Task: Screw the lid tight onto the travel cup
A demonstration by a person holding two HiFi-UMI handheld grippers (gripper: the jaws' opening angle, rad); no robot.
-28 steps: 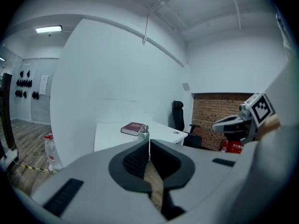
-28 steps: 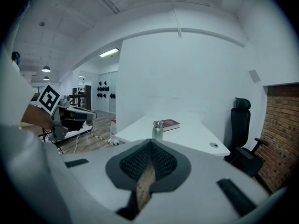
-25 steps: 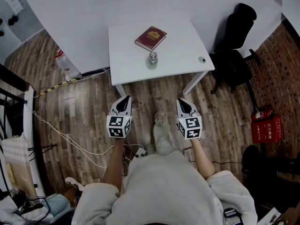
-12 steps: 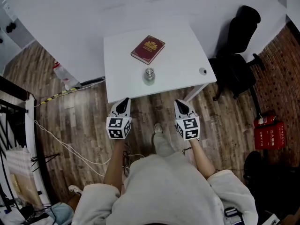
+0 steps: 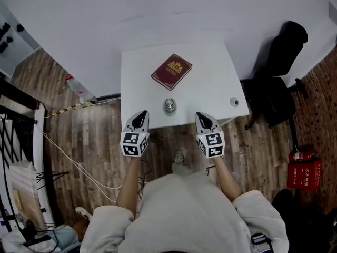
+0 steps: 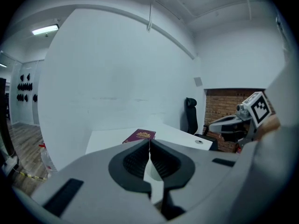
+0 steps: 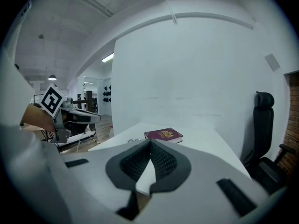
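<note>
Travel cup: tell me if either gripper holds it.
No: the travel cup stands alone on the table, with the left gripper and right gripper apart from it.

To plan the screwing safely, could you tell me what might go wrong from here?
The lid lies near the right edge of the table; a grab could knock it off. The travel cup stands unheld near the front edge and might tip. The left gripper and right gripper are shut; they must open first.

Maroon book (image 5: 171, 71), black chair (image 5: 278, 91), perhaps extinguisher (image 5: 299, 156)

One book (image 5: 171, 71), one cup (image 5: 169, 106), one lid (image 5: 234, 101), one chair (image 5: 281, 78).
</note>
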